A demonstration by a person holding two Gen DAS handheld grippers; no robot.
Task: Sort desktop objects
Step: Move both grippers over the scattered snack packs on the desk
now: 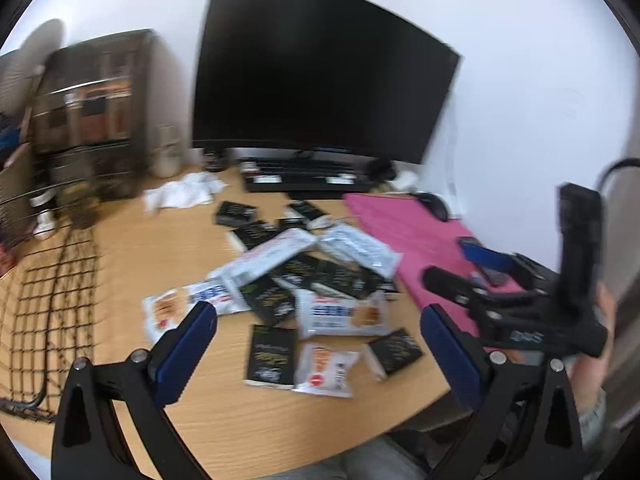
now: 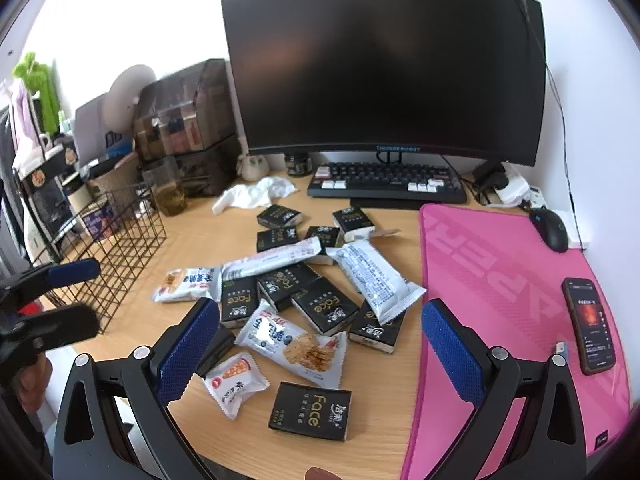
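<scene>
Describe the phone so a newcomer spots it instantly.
Start at the monitor, then drop to the pink mat on the desk's right side. The phone lies flat near the mat's right edge, screen lit, the only thing there besides a mouse farther back.

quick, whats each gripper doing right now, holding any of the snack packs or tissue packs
Left gripper: open, holding nothing, above the pile.
Right gripper: open, holding nothing, above the pile.

right gripper [image 2: 320, 350] open, empty | snack packets [image 2: 296, 346] heaped on desk [image 2: 240, 432]
</scene>
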